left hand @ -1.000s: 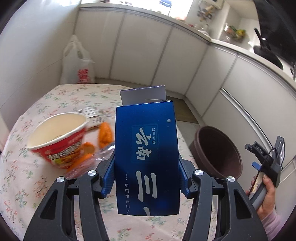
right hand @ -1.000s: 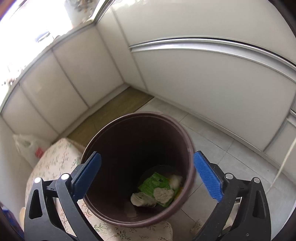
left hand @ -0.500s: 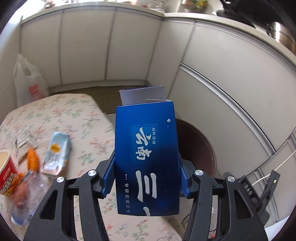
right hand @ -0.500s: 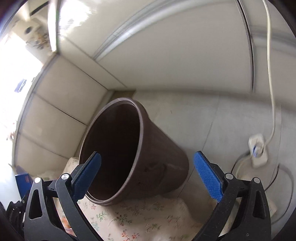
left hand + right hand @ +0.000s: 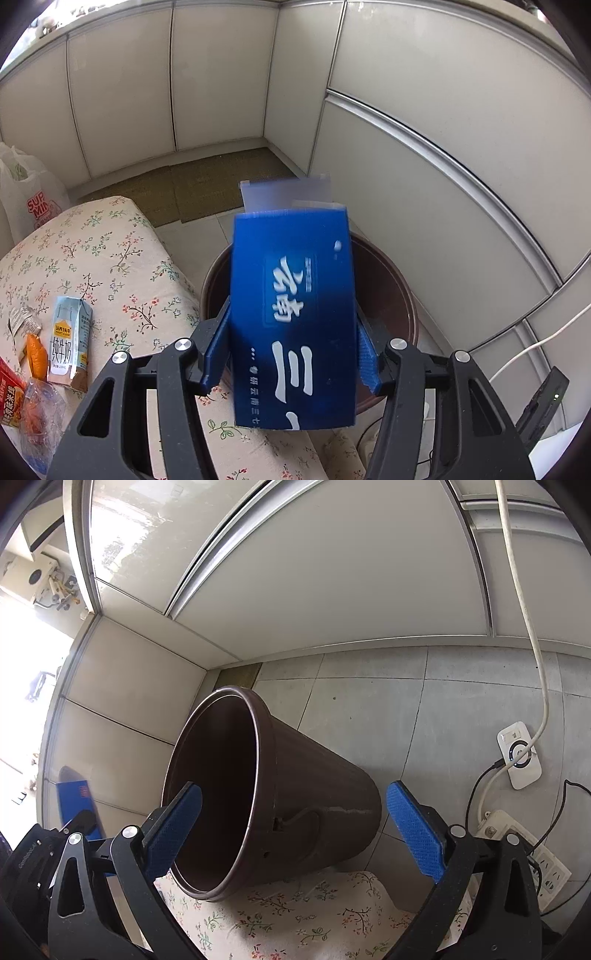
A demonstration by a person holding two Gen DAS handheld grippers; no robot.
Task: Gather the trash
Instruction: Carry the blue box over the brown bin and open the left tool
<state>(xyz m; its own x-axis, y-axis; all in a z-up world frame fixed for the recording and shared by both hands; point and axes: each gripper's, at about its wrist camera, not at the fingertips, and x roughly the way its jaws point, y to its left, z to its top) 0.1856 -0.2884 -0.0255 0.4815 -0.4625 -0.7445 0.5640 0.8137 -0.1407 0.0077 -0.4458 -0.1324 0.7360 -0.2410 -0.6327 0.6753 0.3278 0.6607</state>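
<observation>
The left gripper [image 5: 291,354] clamps a blue box [image 5: 291,314], long axis running away from the camera, open flap end farthest, apparently above the brown bin [image 5: 384,273]. Only the right wrist view shows the right gripper [image 5: 291,830] gaping empty before the bin's side.

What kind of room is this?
Probably a home kitchen or balcony corner: pale cabinet doors line the walls, a brown trash bin stands on the tiled floor, beside a flowery-clothed table.
</observation>
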